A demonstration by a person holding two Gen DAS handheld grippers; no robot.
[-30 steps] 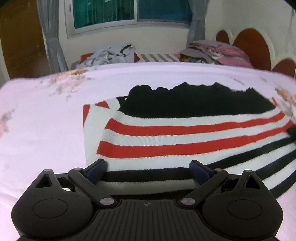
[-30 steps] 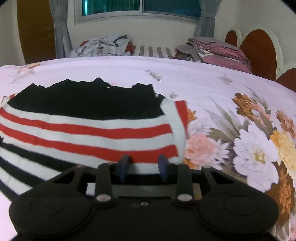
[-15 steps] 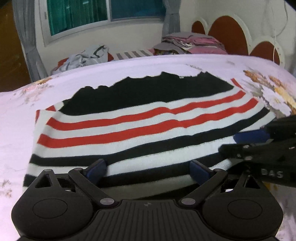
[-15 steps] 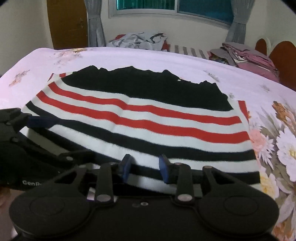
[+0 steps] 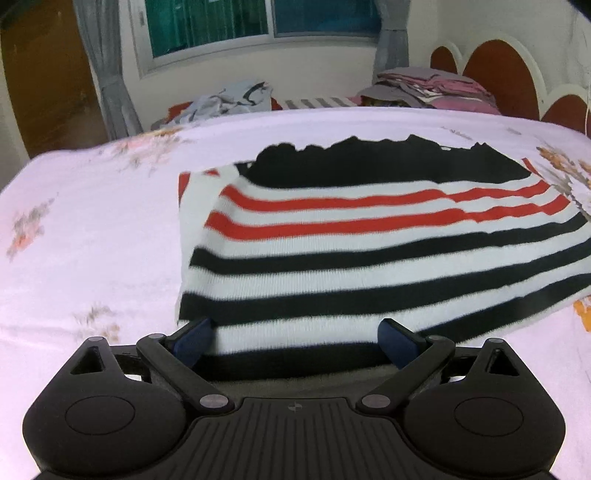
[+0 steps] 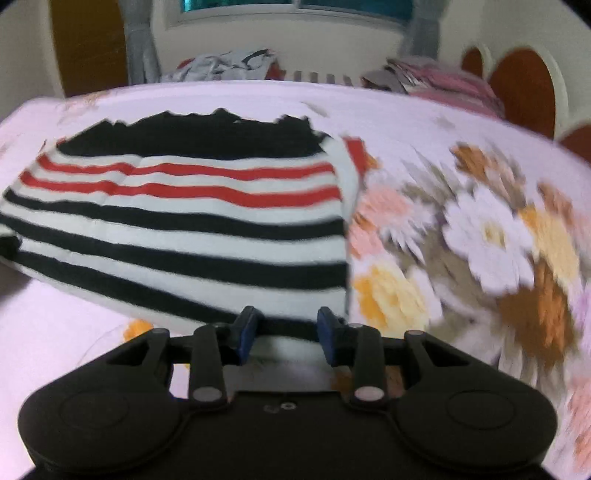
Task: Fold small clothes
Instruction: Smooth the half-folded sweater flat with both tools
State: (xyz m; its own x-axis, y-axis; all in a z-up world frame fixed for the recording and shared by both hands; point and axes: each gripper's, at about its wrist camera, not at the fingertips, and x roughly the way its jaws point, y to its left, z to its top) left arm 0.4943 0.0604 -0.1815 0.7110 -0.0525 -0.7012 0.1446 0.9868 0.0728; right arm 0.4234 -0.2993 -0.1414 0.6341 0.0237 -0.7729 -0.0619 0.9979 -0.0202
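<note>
A striped sweater (image 5: 369, 236) lies spread on a bed sheet (image 5: 92, 240) that is pale pink with flower prints. The far part of the sweater is black, then come red and white stripes, then black and white stripes at the near edge.

The left gripper (image 5: 295, 341) is over the near left corner of the sweater. Its blue fingertips (image 5: 192, 339) stand wide apart, and the near hem passes between them. The pads do not press on the cloth, so this gripper is open.

The right gripper (image 6: 288, 332) is at the near right corner of the sweater (image 6: 177, 206). Its jaws are only partly apart, and the dark hem runs across the gap between the blue fingertips (image 6: 245, 330). The view is blurred, and I cannot tell if the pads pinch the cloth or not.

In the right wrist view the near edge of the sweater looks a little lifted from the sheet (image 6: 461, 229).

Behind the bed there are a heap of loose clothes (image 5: 229, 101), a stack of folded clothes (image 5: 432, 86), a window (image 5: 258, 26) and a scalloped headboard (image 5: 498, 77).
</note>
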